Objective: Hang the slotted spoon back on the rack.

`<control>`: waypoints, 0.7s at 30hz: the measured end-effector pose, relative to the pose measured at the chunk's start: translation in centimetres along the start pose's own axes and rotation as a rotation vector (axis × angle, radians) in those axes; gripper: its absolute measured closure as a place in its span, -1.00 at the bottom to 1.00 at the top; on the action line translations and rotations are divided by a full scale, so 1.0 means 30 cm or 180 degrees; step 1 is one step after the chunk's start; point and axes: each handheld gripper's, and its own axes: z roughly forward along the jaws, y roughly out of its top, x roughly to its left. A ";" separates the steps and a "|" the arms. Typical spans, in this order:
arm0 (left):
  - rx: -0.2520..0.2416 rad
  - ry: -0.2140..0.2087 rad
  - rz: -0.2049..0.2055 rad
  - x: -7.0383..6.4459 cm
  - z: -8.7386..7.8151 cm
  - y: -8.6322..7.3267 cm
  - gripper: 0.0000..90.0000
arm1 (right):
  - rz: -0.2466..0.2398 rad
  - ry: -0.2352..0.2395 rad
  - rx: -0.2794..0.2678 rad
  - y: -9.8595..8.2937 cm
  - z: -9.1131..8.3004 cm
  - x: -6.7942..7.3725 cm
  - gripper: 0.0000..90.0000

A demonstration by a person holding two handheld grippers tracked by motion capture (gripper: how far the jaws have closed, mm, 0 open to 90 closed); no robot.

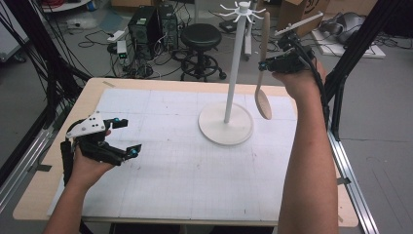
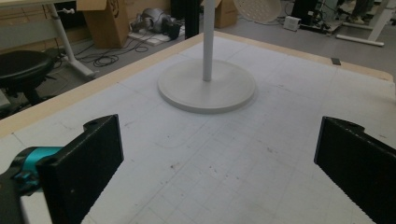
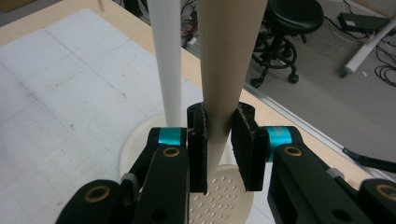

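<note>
Right gripper (image 1: 265, 64) is up in the air, jaws clamped on the handle of the wooden slotted spoon (image 1: 263, 100), which hangs bowl-down below the grip while its handle rises above it. Just beside the gripper stands the white hook stand (image 1: 233, 73), pole close alongside the spoon handle. Left gripper (image 1: 128, 136) sits low over the gridded mat (image 1: 170, 165), jaws wide apart, holding nothing, well away from the spoon.
</note>
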 end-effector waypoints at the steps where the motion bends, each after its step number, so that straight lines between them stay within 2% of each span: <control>1: 0.0002 0.0000 0.0000 0.001 0.000 0.000 -0.96 | 0.0000 0.0000 0.0000 0.000 0.000 0.000 0.71; 7: 0.0007 0.0011 -0.0006 0.005 -0.002 -0.003 -0.96 | 0.0032 -0.0011 0.0014 0.009 0.017 -0.002 0.71; 10: 0.0011 0.0018 -0.0010 0.006 -0.003 -0.004 -0.96 | -0.0015 0.0011 0.0016 0.013 0.029 0.004 0.71; 15: 0.0000 0.0014 -0.0015 0.005 -0.005 -0.004 -0.96 | 0.0010 0.0051 0.0010 0.013 0.040 0.010 0.69; 16: 0.0008 0.0019 -0.0014 0.005 -0.006 -0.004 -0.96 | 0.0007 0.0066 -0.0062 0.009 0.040 0.010 0.46; 17: 0.0008 0.0019 -0.0014 0.005 -0.006 -0.004 -0.96 | 0.0007 0.0066 -0.0062 0.009 0.040 0.010 0.46; 18: 0.0008 0.0014 -0.0007 0.005 -0.006 -0.004 -0.96 | 0.0041 0.0054 -0.0147 0.009 0.031 0.012 0.30; 21: 0.0003 0.0014 -0.0007 0.004 -0.004 -0.004 -0.96 | 0.0001 0.0072 -0.0124 0.008 0.024 0.014 0.33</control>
